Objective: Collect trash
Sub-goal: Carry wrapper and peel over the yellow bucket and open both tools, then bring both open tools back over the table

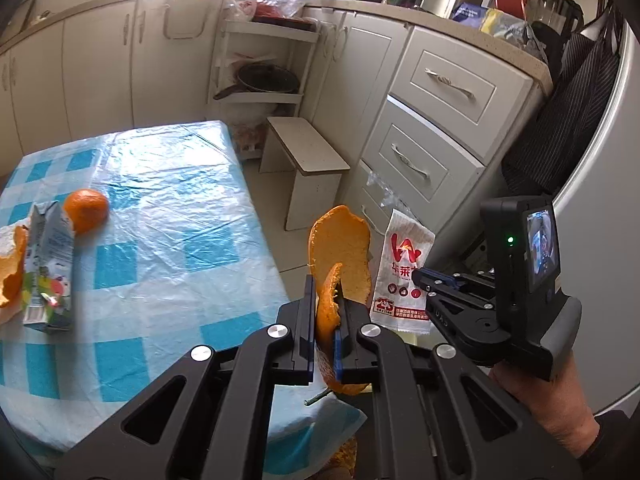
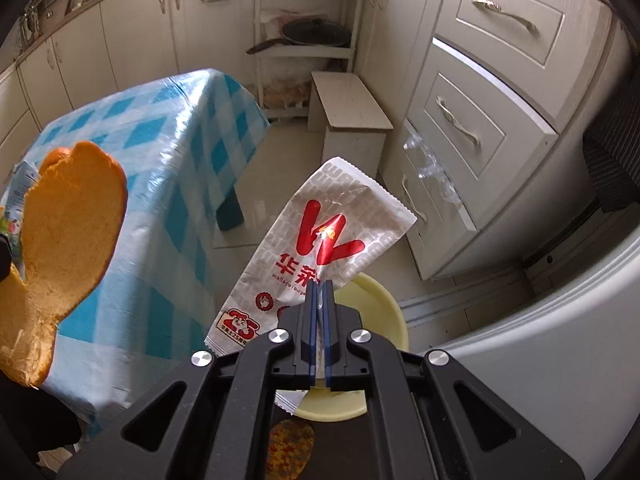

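The left tongs (image 1: 325, 312) are clamped on a piece of orange peel (image 1: 340, 256), which stands up between the two fingers and curls above their tips — its lower end hangs out beneath them. Just to the right of these tongs, the right tongs (image 2: 319, 304) are closed tight on a white snack wrapper (image 2: 316, 240) printed with a red W logo; the wrapper sticks up and forward from the fingertips, tilted to the right. In the left wrist view the same wrapper (image 1: 402, 276) hangs just beside the peel, without clearly touching it, and the right hand (image 1: 536, 396) grips the handle of its tool.

Below and just ahead of the right tongs sits a pale yellow bin (image 2: 376, 320), partly hidden by the fingers and the wrapper.

To the left of the left tongs lies the counter (image 1: 168, 216), covered with a blue-checked plastic cloth. Well off to the left on it stand a small juice carton (image 1: 48, 264), a whole orange (image 1: 86, 210) just behind the carton, and another piece of peel (image 1: 12, 272) at the frame's edge.

Ahead of both tongs — a low white stool (image 1: 306, 160) on the floor, beside the drawers (image 1: 436, 128).
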Demonstrator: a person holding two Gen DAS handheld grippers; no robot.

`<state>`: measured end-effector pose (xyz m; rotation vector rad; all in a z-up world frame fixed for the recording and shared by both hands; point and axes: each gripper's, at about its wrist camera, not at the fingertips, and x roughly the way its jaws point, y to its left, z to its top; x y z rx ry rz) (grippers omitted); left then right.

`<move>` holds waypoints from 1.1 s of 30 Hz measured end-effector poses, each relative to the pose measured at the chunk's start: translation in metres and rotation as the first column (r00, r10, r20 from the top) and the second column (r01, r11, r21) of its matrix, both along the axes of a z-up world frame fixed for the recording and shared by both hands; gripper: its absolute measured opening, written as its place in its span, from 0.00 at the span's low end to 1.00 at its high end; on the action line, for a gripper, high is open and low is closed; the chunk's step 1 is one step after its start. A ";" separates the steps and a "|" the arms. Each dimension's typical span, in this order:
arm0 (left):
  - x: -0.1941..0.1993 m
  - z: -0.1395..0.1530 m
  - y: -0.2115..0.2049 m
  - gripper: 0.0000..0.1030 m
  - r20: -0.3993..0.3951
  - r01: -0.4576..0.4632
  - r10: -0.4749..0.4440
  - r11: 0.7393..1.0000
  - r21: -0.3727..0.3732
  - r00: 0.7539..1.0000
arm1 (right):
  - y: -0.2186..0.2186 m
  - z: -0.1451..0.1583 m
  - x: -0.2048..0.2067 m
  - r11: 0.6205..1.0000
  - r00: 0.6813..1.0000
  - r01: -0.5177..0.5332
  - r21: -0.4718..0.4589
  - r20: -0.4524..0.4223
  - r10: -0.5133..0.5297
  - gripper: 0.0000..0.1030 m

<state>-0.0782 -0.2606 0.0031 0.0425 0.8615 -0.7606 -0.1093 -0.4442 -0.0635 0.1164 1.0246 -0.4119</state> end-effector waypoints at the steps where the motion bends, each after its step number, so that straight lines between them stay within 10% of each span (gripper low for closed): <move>1: -0.002 -0.005 -0.008 0.06 -0.007 0.008 -0.008 1.000 0.007 1.000 | -0.006 -0.007 -0.002 1.000 1.000 0.006 0.002 -0.023 -0.006 0.03; 13: 0.000 -0.067 -0.082 0.06 -0.092 0.030 -0.021 0.994 0.101 0.996 | -0.037 -0.054 0.000 0.999 0.981 0.014 0.035 -0.196 -0.007 0.05; 16: 0.004 -0.082 -0.098 0.06 -0.106 0.020 -0.006 0.992 0.124 0.994 | -0.042 -0.054 -0.001 0.999 0.979 0.047 0.027 -0.200 -0.041 0.33; 22: 0.015 -0.122 -0.131 0.07 -0.179 0.038 -0.009 0.987 0.158 0.984 | -0.067 -0.020 -0.014 0.981 0.981 0.188 0.047 -0.056 -0.185 0.45; 26: 0.015 -0.145 -0.140 0.26 -0.235 0.082 -0.035 0.978 0.190 0.971 | -0.071 0.009 -0.018 0.973 0.972 0.221 0.071 0.069 -0.225 0.53; 33: 0.009 -0.121 -0.129 0.46 -0.176 0.075 -0.044 0.982 0.174 0.983 | -0.053 0.044 -0.004 0.984 0.958 0.158 0.086 0.229 -0.174 0.60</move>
